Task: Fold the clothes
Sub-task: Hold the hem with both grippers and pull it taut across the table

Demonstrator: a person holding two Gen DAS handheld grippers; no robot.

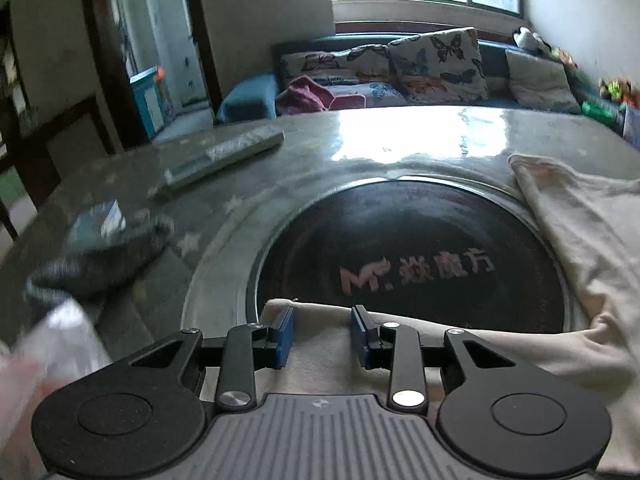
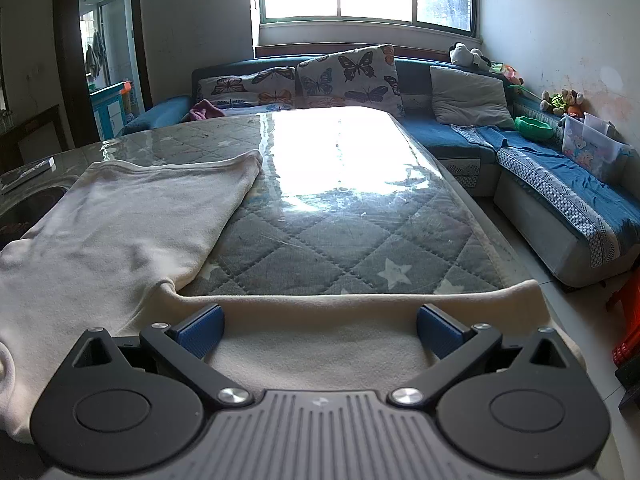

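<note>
While the right gripper (image 2: 318, 330) gapes over the cream garment's (image 2: 132, 224) edge, the left gripper (image 1: 322, 336) stands half-spread, touching nothing.

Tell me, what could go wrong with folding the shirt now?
1. The left gripper stands at the shirt's edge with a gap between its pads; it may pinch too little cloth and slip.
2. The right gripper is wide open over the sleeve, which lies at the table's edge and could slide off.
3. A dark sock lies near the left gripper and might get dragged.
</note>
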